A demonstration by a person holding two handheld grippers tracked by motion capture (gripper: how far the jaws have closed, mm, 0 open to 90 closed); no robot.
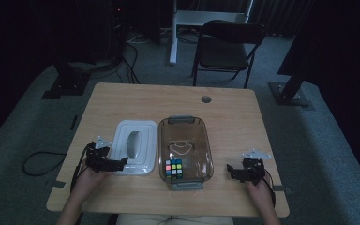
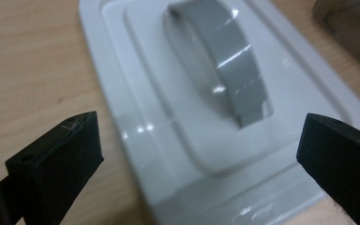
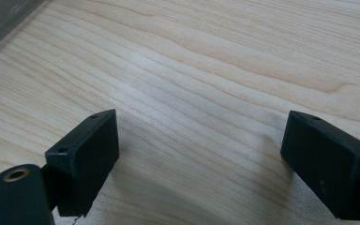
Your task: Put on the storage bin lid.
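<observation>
i have the left gripper (image 1: pixel 117 163) at the near left corner of the white lid (image 1: pixel 135 146), and from the left gripper view its jaws stand wide apart, one over the bare bench (image 1: pixel 122 98) to the lid's left and the other over the lid's near right corner, so the lid's near end lies between them without either jaw touching it that i can tell. the lid lies flat on the bench, left of centre, its long axis running away from me toward the far edge, and the grey handle (image 2: pixel 225 61) sunk in its middle runs the same way. the right gripper (image 1: pixel 230 169) hovers over bare wood on the right side of the bench, well apart from the lid; in the right gripper view its jaws are spread wide with nothing between them but wood grain. between the two grippers, just beside the lid on its right, stands the clear container (image 1: pixel 206 150), also long axis away from me, with grey clips at its near and far ends. inside it, toward the near end, lies a colour cube (image 1: pixel 173 169), and farther in a thin pale chain or cord (image 1: pixel 180 149) that i cannot make out clearly. the container sits between the right gripper and the lid; nothing stands between the left gripper and the lid. beyond the bench a folding chair (image 1: pixel 229 44) stands on the carpet in the dim room.
</observation>
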